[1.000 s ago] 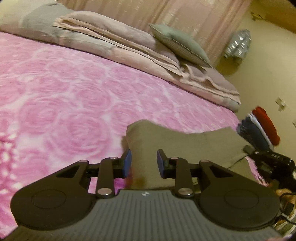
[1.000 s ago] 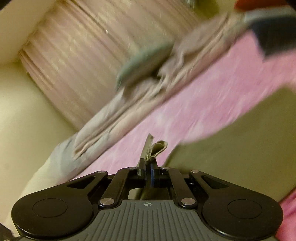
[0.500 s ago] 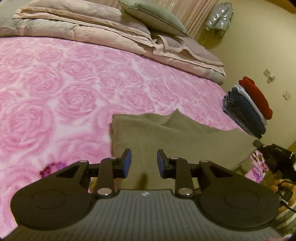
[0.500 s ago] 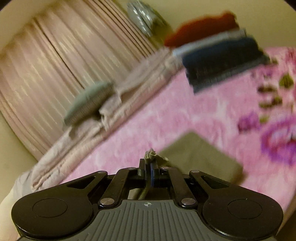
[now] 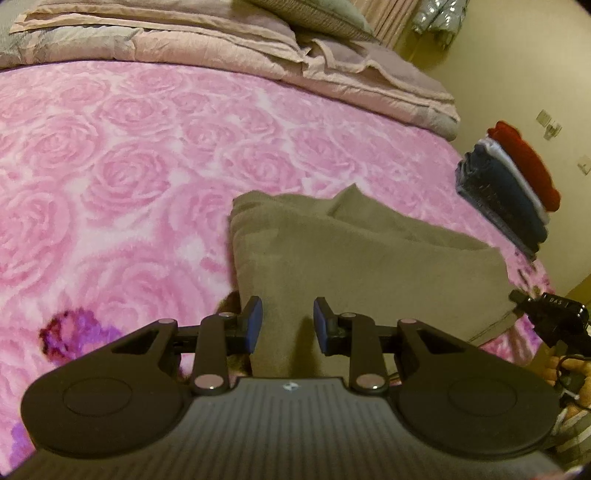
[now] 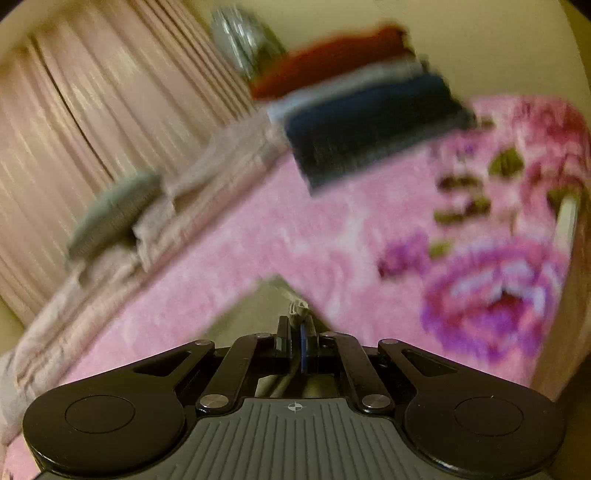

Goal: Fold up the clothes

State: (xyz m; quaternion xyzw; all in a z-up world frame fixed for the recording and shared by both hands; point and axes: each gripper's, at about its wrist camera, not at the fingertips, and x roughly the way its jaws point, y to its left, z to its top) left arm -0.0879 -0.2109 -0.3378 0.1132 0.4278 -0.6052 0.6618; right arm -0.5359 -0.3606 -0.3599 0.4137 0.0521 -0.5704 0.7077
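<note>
One olive-green garment [image 5: 354, 266] lies folded on the pink rose-patterned bedspread [image 5: 122, 177], toward the bed's right side in the left wrist view. Its long axis runs across that view, from a rounded folded edge on the left to a straighter edge on the right, near the bed's right edge. A loose corner of the cloth sticks up into a small peak along its far side, pointing toward the head of the bed.

The left gripper [image 5: 287, 325] hangs over the near left part of the garment with its blue-padded fingers apart; cloth shows beneath the gap, but the pads press on nothing. The right gripper [image 6: 295, 334] has its fingers together, pinching a bunched edge of the same garment [image 6: 297, 308], with a small tuft of cloth poking out beyond the fingertips. In the left wrist view that gripper appears as a dark shape at the garment's right end, with part of a hand [image 5: 570, 369] below it.

Beyond the garment, close to the bed's right edge, stands a stack of folded clothes [image 5: 509, 184]: dark blue at the bottom, a pale layer, red on top. A folded beige quilt [image 5: 221, 48] runs across the head of the bed with a grey-green pillow [image 5: 314, 11] on it, and pleated curtains [image 6: 92, 122] hang behind. The right wrist view is blurred.
</note>
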